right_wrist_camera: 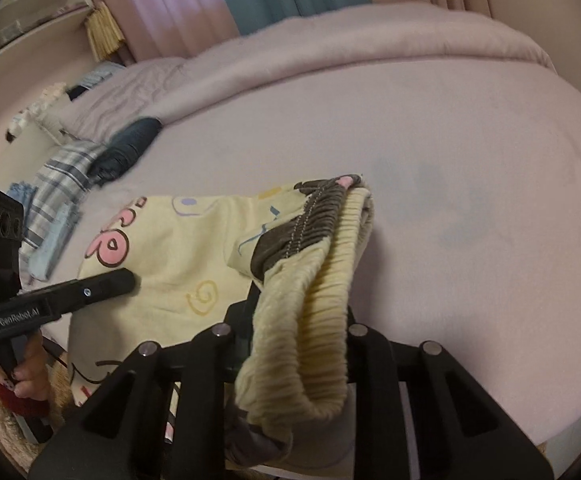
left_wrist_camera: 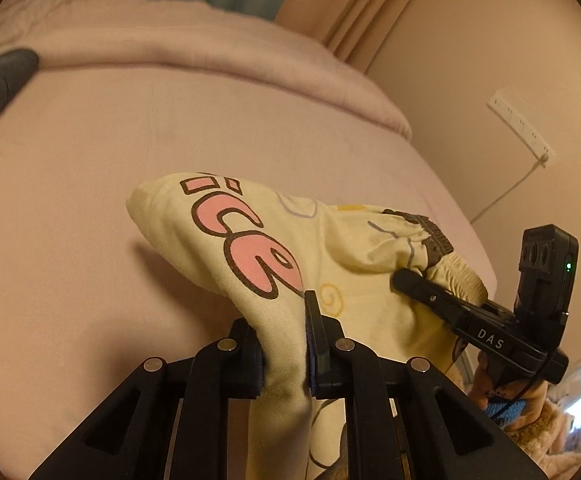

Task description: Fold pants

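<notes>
Fold step in hand: left gripper (left_wrist_camera: pixel 286 344) clamped on pants (left_wrist_camera: pixel 274 248) cloth, right gripper (right_wrist_camera: pixel 290 344) clamped on ribbed waistband (right_wrist_camera: pixel 310 300), above bed (right_wrist_camera: pixel 450 140). Next, by judgement: carry both edges across evenly.

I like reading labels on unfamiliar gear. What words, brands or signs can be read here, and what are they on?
"DAS": white letters on the black arm of the right tool, seen from the left wrist view.
"GenRobot.AI": on the black arm of the left tool, seen from the right wrist view.
"ice": big pink, brown-edged letters on the yellow pants; only part shows.
Scrawl at the left view's lower right edge: too blurred to read.
</notes>
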Demonstrator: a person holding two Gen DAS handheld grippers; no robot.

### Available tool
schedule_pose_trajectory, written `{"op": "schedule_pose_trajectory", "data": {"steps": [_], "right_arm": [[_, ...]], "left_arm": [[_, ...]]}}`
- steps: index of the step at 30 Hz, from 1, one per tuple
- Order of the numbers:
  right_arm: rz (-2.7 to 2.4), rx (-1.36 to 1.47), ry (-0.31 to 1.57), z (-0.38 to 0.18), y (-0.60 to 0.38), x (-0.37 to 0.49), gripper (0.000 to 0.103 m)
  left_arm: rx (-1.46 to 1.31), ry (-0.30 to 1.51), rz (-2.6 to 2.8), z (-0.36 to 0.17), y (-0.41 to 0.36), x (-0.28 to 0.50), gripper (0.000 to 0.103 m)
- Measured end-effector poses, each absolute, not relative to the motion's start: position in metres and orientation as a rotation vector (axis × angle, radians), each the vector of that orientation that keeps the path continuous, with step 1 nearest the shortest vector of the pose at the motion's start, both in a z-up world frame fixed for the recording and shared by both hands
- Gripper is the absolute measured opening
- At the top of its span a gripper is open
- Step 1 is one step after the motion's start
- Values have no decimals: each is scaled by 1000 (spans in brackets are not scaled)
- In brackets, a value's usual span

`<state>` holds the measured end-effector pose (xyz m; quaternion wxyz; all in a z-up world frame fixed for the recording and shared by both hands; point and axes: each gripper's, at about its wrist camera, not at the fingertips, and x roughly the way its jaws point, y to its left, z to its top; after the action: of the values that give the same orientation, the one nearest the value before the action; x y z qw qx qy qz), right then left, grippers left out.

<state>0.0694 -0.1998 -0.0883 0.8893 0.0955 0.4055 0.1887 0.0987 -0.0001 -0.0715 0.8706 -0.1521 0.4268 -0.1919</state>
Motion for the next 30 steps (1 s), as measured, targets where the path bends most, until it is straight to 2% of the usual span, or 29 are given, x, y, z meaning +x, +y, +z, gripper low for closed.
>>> {"op": "schedule_pose_trajectory", "data": {"steps": [6, 10, 14, 19, 20, 21, 22, 23, 24, 25, 26, 27, 28, 30], "right_arm": [[417, 169, 761, -57, -184, 99, 23], [415, 148, 737, -53, -182, 124, 24], [410, 147, 806, -75, -171, 160, 24], [391, 118, 948, -129, -158, 194, 26], [372, 109, 983, -140, -160, 198, 29], [330, 90, 1016, -152, -162, 202, 40], [323, 96, 1010, -155, -165, 201, 48], [336, 110, 991, -155, -169, 199, 48], [340, 111, 984, -154, -171, 198, 50], [327, 98, 983, -153, -173, 197, 56], [288, 63, 979, -151, -177, 195, 61], [258, 40, 973, -150, -179, 193, 72], [230, 22, 967, -148, -178, 192, 82], [198, 7, 966, -146, -186, 186, 85]], "left_arm": [[-319, 816, -349, -44, 18, 129, 13], [-323, 824, -292, -51, 29, 162, 13], [-301, 891, -232, -79, 35, 197, 13], [-286, 1037, -175, -132, 47, 218, 15], [-281, 1061, -155, -142, 50, 219, 19], [-273, 1070, -139, -149, 50, 217, 30], [-270, 1058, -144, -152, 52, 216, 31], [-274, 1047, -151, -152, 53, 213, 32], [-273, 1045, -143, -149, 54, 210, 38], [-269, 1048, -122, -149, 55, 207, 49], [-260, 1047, -87, -148, 57, 202, 54], [-254, 1043, -63, -147, 59, 199, 60], [-251, 1040, -48, -147, 60, 196, 62], [-246, 1037, -33, -144, 62, 187, 62]]}}
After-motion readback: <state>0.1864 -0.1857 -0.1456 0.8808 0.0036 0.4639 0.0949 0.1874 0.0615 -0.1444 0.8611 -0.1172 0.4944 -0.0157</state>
